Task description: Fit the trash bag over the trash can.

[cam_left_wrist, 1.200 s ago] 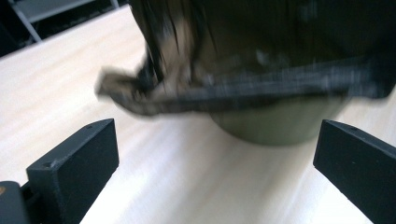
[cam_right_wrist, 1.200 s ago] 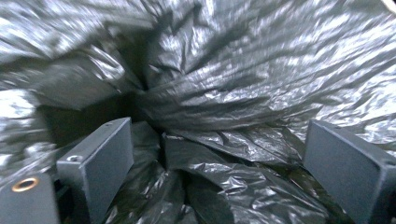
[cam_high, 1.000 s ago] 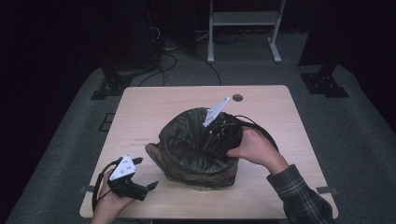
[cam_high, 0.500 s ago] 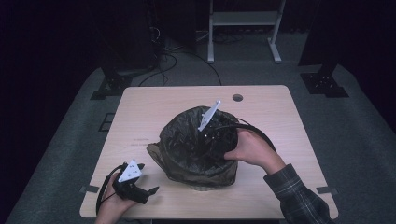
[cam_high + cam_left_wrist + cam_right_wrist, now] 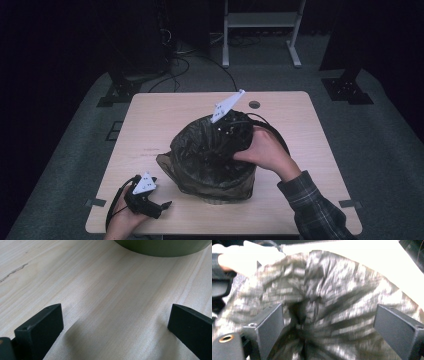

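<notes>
Plaid sleeve [image 5: 320,212], black-jawed tools

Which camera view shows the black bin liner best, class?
The high view: the black bin liner shows whole, draped over the bin, with the right gripper at its rim. The right gripper view shows blurred, crinkled plastic close up; the left gripper view shows the bin's green wall.

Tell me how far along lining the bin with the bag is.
Done: the black bag sits in the green bin, its edge draped over the rim on the near and left sides. In hand: the right gripper, jaws open, works at the far right rim, with crumpled bag film in front of its jaws. Left: the bag looks bunched, so smoothing and tucking may remain. The left gripper rests open on the table, apart from the bin.
</notes>
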Action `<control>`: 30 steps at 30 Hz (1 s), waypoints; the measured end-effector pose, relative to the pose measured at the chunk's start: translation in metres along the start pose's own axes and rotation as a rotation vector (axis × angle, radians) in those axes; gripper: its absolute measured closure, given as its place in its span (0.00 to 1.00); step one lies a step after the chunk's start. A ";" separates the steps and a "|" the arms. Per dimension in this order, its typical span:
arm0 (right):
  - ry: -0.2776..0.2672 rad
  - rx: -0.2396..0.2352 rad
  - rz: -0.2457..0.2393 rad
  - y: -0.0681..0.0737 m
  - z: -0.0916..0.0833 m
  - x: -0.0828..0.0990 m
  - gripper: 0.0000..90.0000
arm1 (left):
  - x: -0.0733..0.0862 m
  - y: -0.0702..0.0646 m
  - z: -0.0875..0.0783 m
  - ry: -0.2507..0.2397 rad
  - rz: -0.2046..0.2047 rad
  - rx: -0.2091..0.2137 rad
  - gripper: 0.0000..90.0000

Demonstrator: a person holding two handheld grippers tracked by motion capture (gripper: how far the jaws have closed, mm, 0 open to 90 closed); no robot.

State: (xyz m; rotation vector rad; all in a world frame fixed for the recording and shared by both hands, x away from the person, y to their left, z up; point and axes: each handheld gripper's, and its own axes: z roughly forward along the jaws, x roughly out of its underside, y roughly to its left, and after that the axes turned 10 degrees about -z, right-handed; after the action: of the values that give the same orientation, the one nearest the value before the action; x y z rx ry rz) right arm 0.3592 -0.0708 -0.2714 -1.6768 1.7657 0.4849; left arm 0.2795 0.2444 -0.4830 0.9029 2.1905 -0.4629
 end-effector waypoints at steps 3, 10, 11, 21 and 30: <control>-0.034 0.004 0.005 -0.003 0.007 -0.009 0.09 | 0.000 0.000 0.000 0.006 0.004 0.014 0.00; -0.013 -0.033 0.022 -0.008 0.041 -0.025 0.09 | -0.001 0.002 0.001 0.019 -0.013 0.034 0.00; -0.001 -0.039 0.023 -0.008 0.046 -0.026 0.09 | -0.001 0.002 0.001 0.021 -0.017 0.036 0.00; 0.140 -0.087 0.011 -0.003 0.082 -0.028 0.09 | -0.001 0.002 0.001 0.025 -0.022 0.043 0.00; 0.252 -0.092 0.034 -0.005 0.096 -0.024 0.09 | -0.001 0.002 0.001 0.026 -0.021 0.045 0.00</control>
State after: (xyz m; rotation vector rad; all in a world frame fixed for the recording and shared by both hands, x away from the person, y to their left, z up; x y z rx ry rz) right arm 0.3828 0.0098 -0.3241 -1.8412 1.9803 0.3886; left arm 0.2820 0.2446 -0.4836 0.9152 2.2230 -0.5154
